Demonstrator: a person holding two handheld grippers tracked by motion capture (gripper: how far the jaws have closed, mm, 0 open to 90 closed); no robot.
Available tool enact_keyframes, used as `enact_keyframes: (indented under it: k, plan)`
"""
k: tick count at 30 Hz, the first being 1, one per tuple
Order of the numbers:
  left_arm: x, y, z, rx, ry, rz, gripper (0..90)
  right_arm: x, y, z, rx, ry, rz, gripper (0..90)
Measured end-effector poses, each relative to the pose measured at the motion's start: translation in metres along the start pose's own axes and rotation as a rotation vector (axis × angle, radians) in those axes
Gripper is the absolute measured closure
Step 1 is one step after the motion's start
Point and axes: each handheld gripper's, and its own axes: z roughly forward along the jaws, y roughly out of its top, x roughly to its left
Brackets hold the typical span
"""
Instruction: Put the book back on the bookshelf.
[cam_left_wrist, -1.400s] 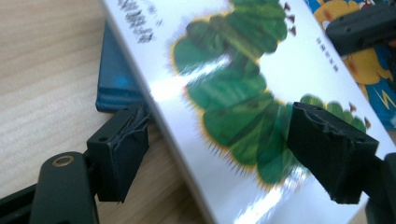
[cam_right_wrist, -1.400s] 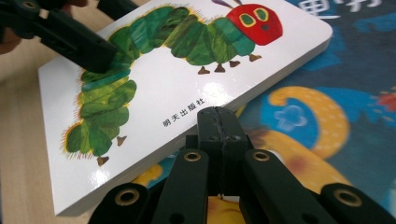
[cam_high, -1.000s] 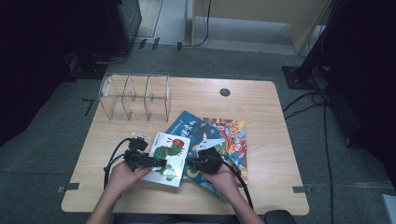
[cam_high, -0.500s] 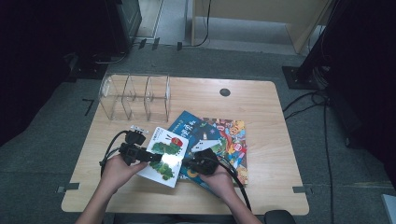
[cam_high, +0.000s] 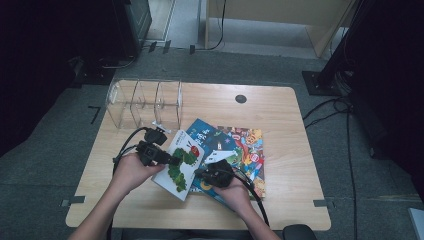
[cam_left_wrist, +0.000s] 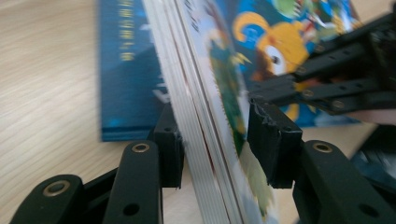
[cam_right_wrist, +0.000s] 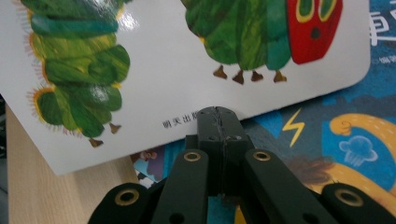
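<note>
The left claw has just been closing its jaws, and the white board book with the green caterpillar on its cover stands between them. One pad lies against the page edges and the other against the picture cover, so as far as I can judge it is now grasping the book. A second ago this claw was wide open and the book lay flatter on the pile. Now the side of the book at the claw is raised and the cover is tilted.

The right claw is clenched, with nothing between its pads. Its tip sits at the lower edge of the same book, just under the small printed line (it seems to prop the edge, but whether it touches I cannot tell). I think the book is about to be carried off the pile, perhaps to the rack.

Under the caterpillar book, beyond the right claw, lie a blue paper book and a colourful cartoon book. They rest on the light wooden table. Beyond the left claw stands a clear plastic divider rack, with nothing in its slots. Farther off is the grey floor with black cables.
</note>
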Motion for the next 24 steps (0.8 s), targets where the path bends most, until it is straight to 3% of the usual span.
enact_keyframes:
  k: [3,4,6,7,8,9,13,17,24]
  plan:
    - [-0.004,0.008,0.001,0.011,0.002,0.012,67.4,0.000,0.000,0.000,-0.005,-0.008,-0.017,87.5]
    - [-0.004,0.012,-0.001,0.004,-0.026,0.015,70.6,0.000,0.000,0.001,-0.001,-0.008,-0.014,86.4]
    - [-0.005,0.014,-0.002,-0.001,-0.029,0.023,74.0,0.000,-0.001,0.001,-0.005,-0.007,-0.016,85.4]
    - [-0.008,0.017,-0.004,0.001,-0.023,0.051,75.5,0.002,0.000,0.002,-0.003,-0.006,-0.020,83.9]
    - [-0.008,0.017,-0.004,0.001,-0.023,0.051,76.8,0.002,0.000,0.002,-0.003,-0.006,-0.020,83.9]
    - [-0.010,0.020,-0.007,0.012,-0.011,0.080,76.9,0.003,0.001,0.002,-0.001,-0.005,-0.031,81.6]
    - [-0.009,0.020,-0.013,0.017,0.042,0.099,77.2,0.001,0.002,0.000,0.001,-0.034,-0.050,75.8]
    - [-0.002,0.017,-0.022,-0.010,0.062,0.086,77.1,-0.003,0.000,-0.003,-0.006,-0.072,-0.081,70.1]
    - [0.010,0.015,-0.034,-0.021,0.084,0.034,77.2,-0.009,0.000,-0.004,-0.015,-0.097,-0.095,62.9]
